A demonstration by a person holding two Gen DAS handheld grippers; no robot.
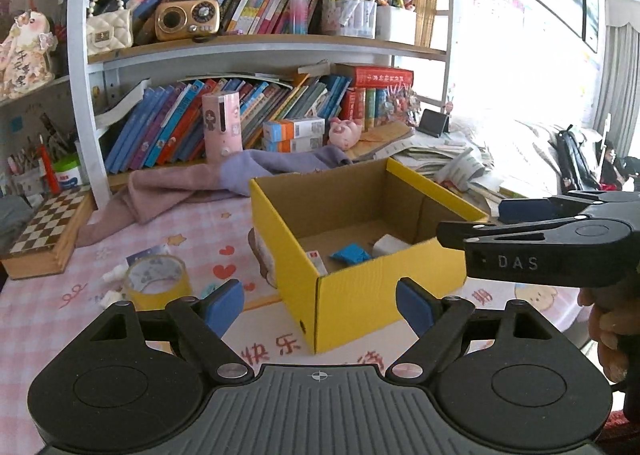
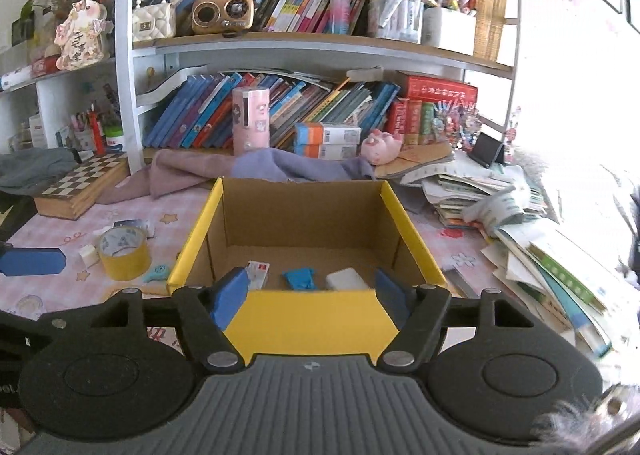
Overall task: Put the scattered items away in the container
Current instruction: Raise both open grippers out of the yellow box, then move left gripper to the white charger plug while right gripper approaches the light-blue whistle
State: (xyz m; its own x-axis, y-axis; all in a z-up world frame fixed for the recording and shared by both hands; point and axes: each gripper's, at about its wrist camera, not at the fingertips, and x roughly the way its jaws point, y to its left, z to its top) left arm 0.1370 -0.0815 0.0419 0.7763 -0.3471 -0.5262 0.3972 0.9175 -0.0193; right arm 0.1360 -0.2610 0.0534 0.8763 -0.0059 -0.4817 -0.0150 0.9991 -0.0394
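Black gripper bodies fill the bottom of both views, each with blue-padded fingers spread apart and nothing between them. From the left wrist view, the left gripper (image 1: 320, 305) hangs just in front of the near corner of the yellow cardboard box (image 1: 372, 291), tilted slightly downward. The right gripper (image 2: 310, 289) faces the box's front wall straight on, also tilted down a little, its fingers straddling the wall's width without touching it.

The box stands open-topped on the pink checked worktop (image 2: 48, 239), likely so things can be dropped straight in. Inside it, on the floor, lie a small red-and-white carton (image 2: 258, 271), a crumpled blue wrapper (image 2: 300, 277) and a white block (image 2: 346, 279), so the tidying appears partly done.

To the left of the box, a roll of yellow tape (image 2: 124, 253) lies on the worktop, with a small white piece (image 2: 89, 255) beside it, a dark card packet (image 2: 134, 225) behind it, and a small teal trinket (image 2: 158, 273) between tape and box. These seem the remaining things to collect. A bookshelf (image 2: 280, 43) rises behind the box.
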